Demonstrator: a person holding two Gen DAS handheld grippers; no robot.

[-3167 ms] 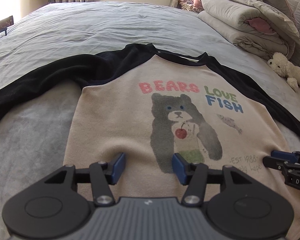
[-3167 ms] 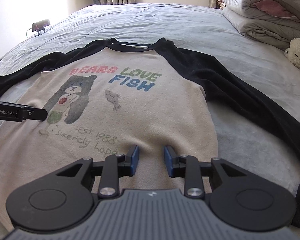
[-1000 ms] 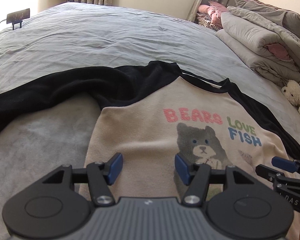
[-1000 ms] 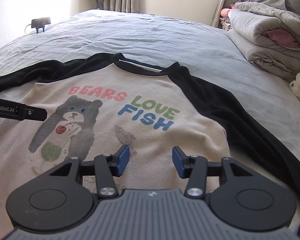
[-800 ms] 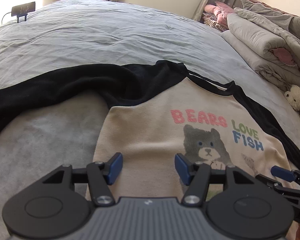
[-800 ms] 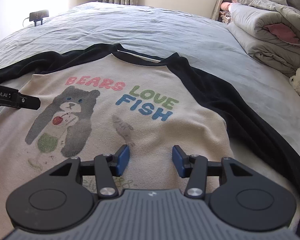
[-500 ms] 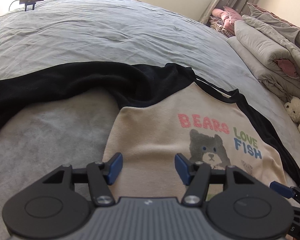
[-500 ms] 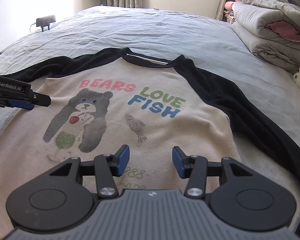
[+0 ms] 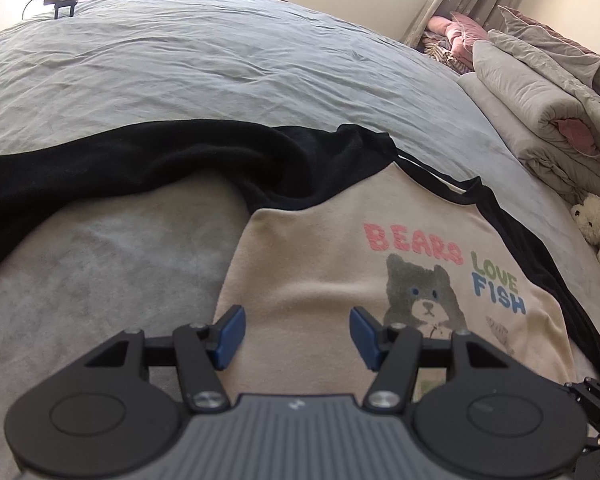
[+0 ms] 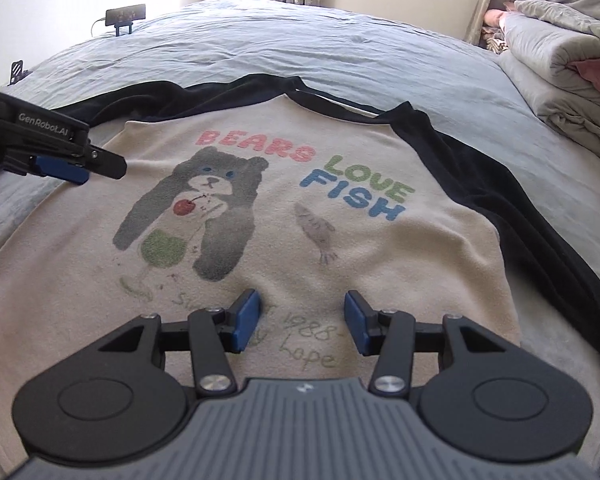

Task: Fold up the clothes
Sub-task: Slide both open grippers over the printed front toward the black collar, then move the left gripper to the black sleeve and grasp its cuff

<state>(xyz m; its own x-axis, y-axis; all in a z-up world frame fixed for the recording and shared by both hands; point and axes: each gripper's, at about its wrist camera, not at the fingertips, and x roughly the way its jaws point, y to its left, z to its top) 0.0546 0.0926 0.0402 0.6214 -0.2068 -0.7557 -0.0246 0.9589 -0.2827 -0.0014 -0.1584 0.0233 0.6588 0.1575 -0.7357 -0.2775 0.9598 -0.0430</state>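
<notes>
Hovering over shirt [image 10: 284, 240] on bed [image 9: 180, 64]: left tongs [image 9: 298, 336], right tongs [image 10: 302, 322], both apart, empty; quilt [image 9: 540, 112] nearby.

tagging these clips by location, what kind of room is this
Most likely a bedroom. The shirt lies on a wide bed with a grey sheet, folded duvets are piled along its far side, and curtains hang at a window behind.

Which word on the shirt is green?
LOVE is the green word. It sits just above the blue FISH and right of the pink BEARS, on the cream front of the shirt beside the bear picture.
</notes>
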